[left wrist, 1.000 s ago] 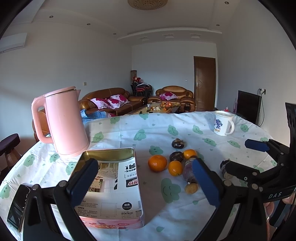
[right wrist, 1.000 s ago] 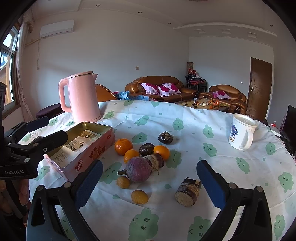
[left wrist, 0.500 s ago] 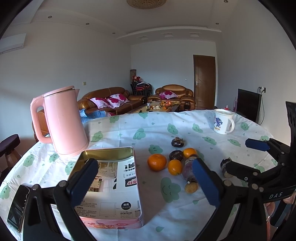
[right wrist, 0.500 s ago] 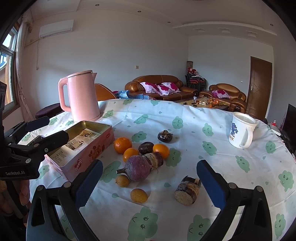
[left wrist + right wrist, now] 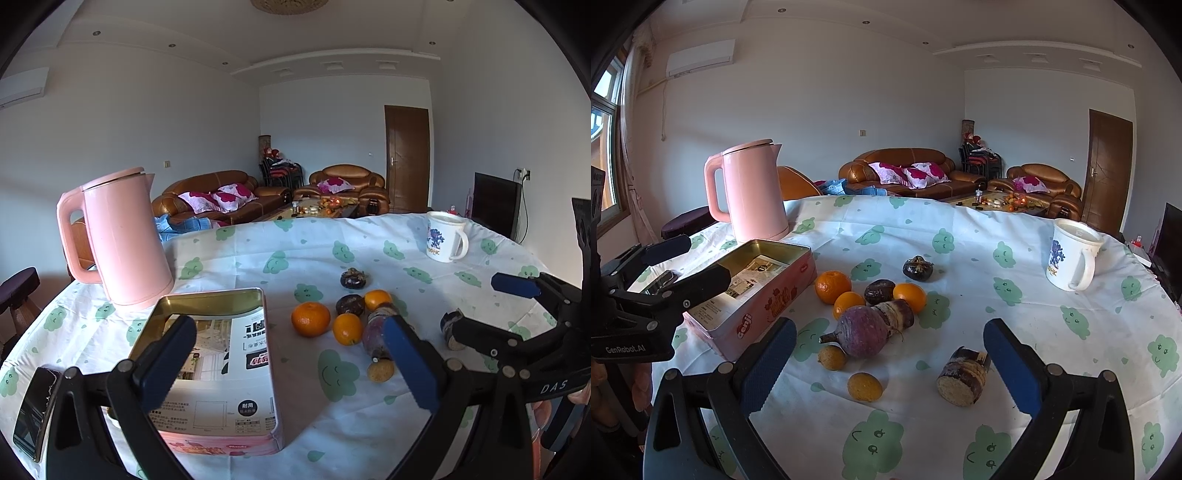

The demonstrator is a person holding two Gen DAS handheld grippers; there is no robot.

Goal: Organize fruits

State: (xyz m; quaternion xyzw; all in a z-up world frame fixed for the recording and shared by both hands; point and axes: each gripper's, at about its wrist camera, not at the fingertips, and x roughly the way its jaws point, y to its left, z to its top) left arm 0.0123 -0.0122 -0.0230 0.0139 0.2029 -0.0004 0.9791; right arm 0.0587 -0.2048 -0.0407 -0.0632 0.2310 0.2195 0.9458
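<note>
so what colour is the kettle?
Pale pink all over, the kettle shows best in the right wrist view.

Pink kettle [image 5: 750, 192]; pink tin [image 5: 753, 295]; white tablecloth [image 5: 960, 236], green smiling clouds; orange tangerine [image 5: 833, 286]; blue-padded fingers [image 5: 768, 362].

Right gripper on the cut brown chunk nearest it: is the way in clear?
Probably yes. The right gripper is open and empty, and the cut chunk lies alone on the tablecloth just ahead between its fingers, apart from the purple root.
</note>
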